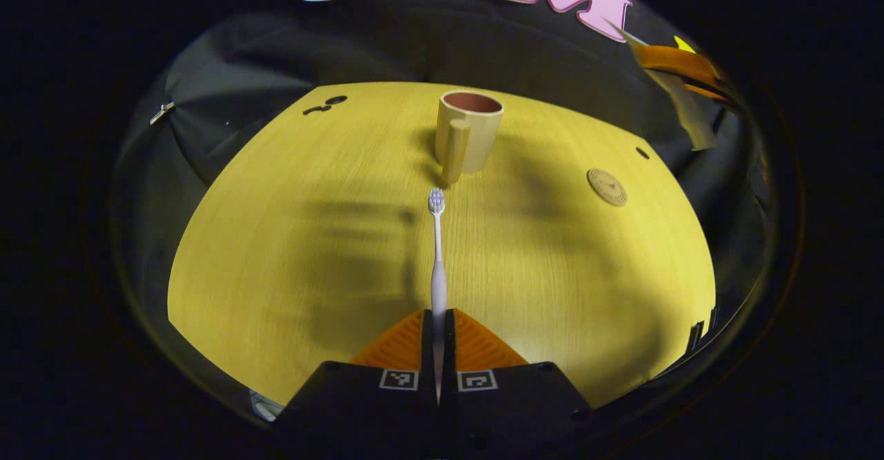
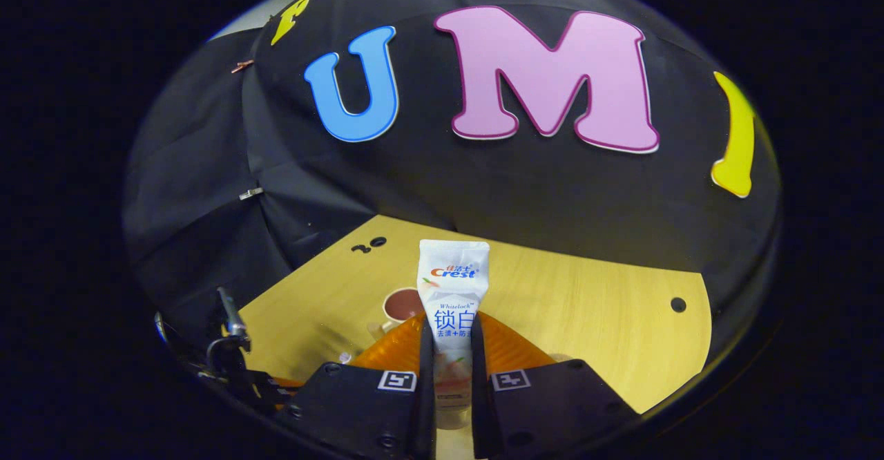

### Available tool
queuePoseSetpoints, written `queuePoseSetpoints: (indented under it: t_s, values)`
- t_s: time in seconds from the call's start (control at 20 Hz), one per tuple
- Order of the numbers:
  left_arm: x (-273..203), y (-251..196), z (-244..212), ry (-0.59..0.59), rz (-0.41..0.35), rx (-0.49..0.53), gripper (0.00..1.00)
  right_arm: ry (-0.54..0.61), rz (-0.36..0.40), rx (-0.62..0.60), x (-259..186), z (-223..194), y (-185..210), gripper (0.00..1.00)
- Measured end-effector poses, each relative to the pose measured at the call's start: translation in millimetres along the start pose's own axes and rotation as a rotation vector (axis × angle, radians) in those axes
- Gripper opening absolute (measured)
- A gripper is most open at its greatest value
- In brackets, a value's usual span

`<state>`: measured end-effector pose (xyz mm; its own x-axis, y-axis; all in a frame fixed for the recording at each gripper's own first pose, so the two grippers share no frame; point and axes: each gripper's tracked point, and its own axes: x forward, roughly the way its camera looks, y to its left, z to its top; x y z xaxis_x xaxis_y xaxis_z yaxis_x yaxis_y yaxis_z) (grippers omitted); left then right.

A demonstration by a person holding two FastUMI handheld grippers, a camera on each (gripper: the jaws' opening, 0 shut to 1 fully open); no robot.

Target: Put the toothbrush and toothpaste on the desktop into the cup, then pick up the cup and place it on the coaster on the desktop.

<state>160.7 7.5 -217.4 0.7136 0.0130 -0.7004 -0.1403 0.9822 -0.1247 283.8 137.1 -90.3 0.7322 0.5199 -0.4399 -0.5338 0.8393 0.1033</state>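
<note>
Left claw pinches the toothbrush handle, right claw pinches the toothpaste; each should be lowered upright, separately, squarely over the cup mouth before release.

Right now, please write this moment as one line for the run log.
left gripper: shut on toothbrush | right gripper: shut on toothpaste tube | cup: empty, on desktop | coaster: bare

A pale wooden worktop is backed by black cloth, pinned with what may be small clips; soft shadows are cast across it.
</note>
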Motion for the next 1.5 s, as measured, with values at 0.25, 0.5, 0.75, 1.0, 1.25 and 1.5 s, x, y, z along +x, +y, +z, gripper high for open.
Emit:
queuePoseSetpoints:
  t_s: [0.25,0.5,0.75,1.0,1.25,1.5]
  values:
    - [-47.1,0.9,35.9,-0.107,-0.033,0.005,0.06,-0.100,0.028,0.007,44.2,29.0,30.5,0.24]
    - [-89.7,12.8,67.8,-0.206,-0.040,-0.014,0.06,-0.144,0.017,0.038,97.3,36.0,46.5,0.24]
    - [-114.0,33.4,77.4,-0.249,-0.039,-0.108,0.06,-0.159,-0.002,0.102,150.6,28.6,52.5,0.24]
    - [-122.4,50.6,82.8,-0.304,-0.018,-0.176,0.06,-0.155,-0.008,0.071,183.6,10.2,55.0,0.24]
    - [-120.5,48.4,88.1,-0.343,-0.025,-0.186,0.06,-0.136,0.008,0.055,196.6,-8.9,60.2,0.13]
    - [-114.3,40.9,90.8,-0.346,-0.028,-0.188,0.06,-0.089,0.036,0.049,191.7,-35.7,59.9,0.24]
